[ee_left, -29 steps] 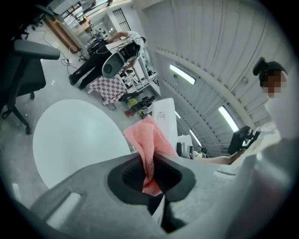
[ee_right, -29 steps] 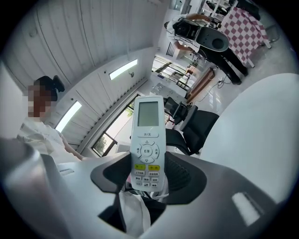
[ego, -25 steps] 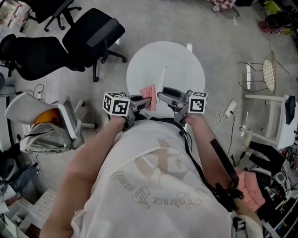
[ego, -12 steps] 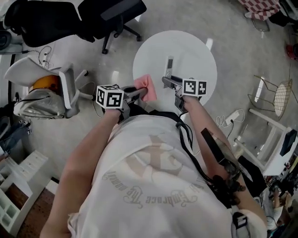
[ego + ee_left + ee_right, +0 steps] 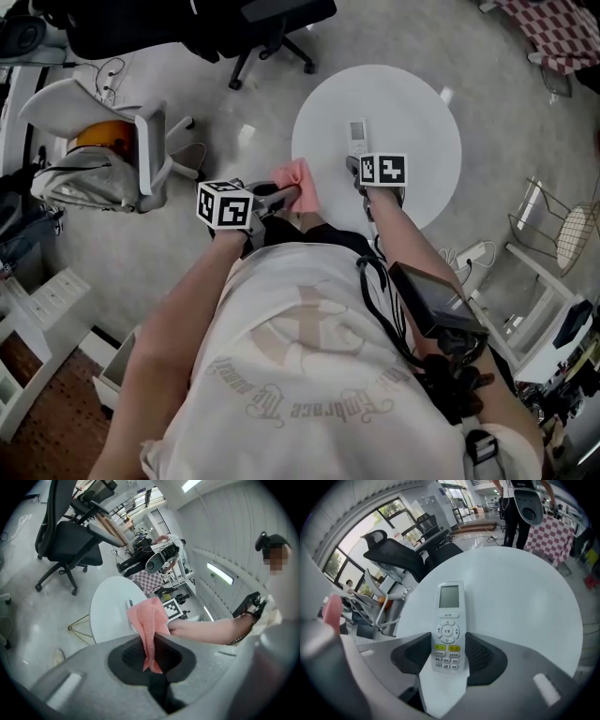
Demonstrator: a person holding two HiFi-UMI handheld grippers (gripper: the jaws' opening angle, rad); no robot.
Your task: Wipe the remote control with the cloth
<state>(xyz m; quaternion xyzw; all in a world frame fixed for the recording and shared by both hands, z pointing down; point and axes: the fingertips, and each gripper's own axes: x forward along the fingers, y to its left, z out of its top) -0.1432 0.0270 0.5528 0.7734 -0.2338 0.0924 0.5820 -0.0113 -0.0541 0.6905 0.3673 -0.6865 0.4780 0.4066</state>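
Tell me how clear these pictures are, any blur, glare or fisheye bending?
Head view: sharp, evenly lit, pale glints on the floor beside the round table. Left gripper view: heavy fisheye, black corners, bright light strips, cloth crisp. Right gripper view: same fisheye, remote control buttons legible, near foreground blurred.

The operator wore a white short-sleeved T-shirt [image 5: 300, 375] printed with faded grey lettering and an emblem, with a black strap [image 5: 382, 295] running down its right side. The left gripper [image 5: 277, 197] and right gripper [image 5: 358, 163], grey moulded shells with black ribbed pads, each carried a white cube [image 5: 225, 204] marked with black squares.
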